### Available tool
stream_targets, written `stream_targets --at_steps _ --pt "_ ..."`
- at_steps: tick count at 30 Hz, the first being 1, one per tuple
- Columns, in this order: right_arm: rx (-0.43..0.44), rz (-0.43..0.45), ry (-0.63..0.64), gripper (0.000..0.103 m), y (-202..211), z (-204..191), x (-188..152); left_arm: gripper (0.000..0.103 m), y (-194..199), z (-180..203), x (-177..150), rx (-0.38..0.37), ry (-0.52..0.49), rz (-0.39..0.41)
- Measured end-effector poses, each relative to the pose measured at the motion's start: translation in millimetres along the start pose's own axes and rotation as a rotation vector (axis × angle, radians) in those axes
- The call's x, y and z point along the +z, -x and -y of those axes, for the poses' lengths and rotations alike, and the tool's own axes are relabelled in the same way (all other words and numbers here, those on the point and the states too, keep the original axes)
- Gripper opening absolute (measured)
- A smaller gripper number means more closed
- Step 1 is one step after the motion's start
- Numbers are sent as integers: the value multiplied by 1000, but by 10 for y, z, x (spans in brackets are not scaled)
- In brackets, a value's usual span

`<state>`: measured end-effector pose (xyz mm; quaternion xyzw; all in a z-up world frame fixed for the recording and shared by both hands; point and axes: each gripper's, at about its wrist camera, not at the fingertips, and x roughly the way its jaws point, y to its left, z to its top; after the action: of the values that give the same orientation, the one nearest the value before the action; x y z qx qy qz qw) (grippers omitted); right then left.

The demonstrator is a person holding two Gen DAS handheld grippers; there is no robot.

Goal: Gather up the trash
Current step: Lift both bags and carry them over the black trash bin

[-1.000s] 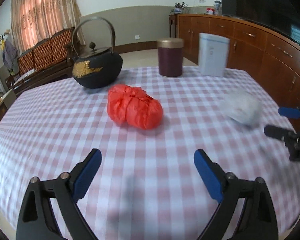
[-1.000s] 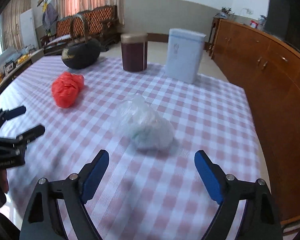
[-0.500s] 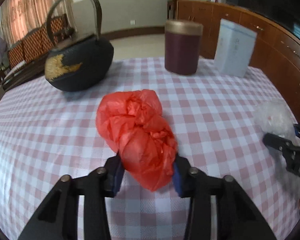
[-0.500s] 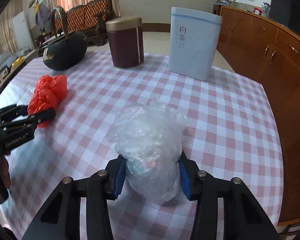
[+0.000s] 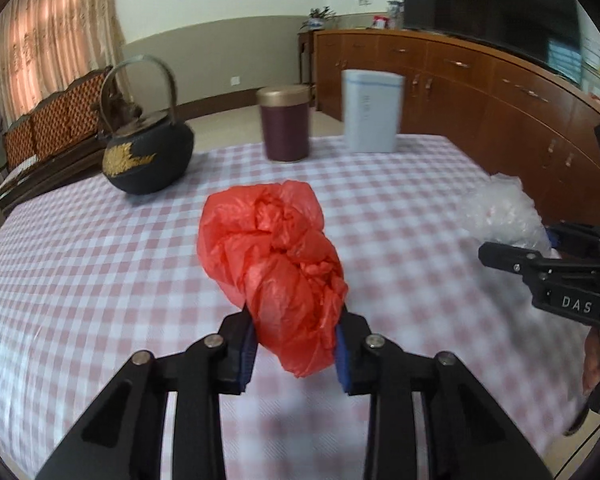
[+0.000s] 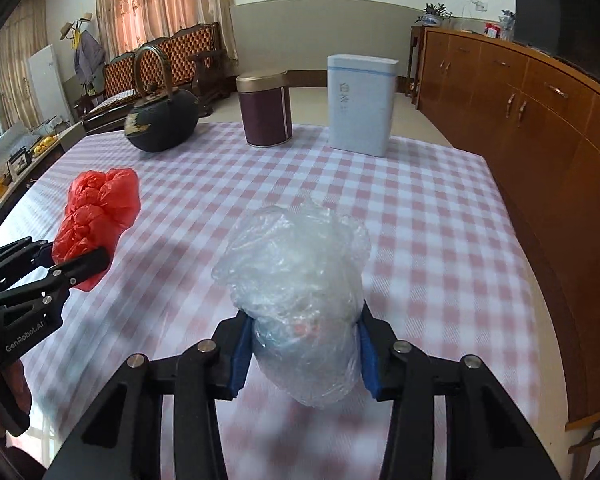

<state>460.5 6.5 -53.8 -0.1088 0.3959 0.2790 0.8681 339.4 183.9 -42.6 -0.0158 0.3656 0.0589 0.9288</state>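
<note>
Both bags now seem lifted off the table (image 5: 100, 240): left gripper (image 5: 296, 350) pinches the red bag (image 5: 272, 256), right gripper (image 6: 302, 352) the clear bag (image 6: 296, 280); disposal comes next.

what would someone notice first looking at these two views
The bright red plastic bag jumps out first, pinched in the left gripper over the middle of the checked tablecloth. Next is the crumpled clear plastic bag, clamped the same way in the right gripper. Behind them, at the table's far edge, stand a black iron kettle, a maroon canister and a pale blue tin.
</note>
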Motion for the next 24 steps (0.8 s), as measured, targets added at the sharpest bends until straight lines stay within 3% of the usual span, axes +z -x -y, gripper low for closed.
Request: stream_targets --at_steps 24 --pt "-180 75 -144 47 2087 621 -1391 33 1330 1177 -571 -169 -84 56"
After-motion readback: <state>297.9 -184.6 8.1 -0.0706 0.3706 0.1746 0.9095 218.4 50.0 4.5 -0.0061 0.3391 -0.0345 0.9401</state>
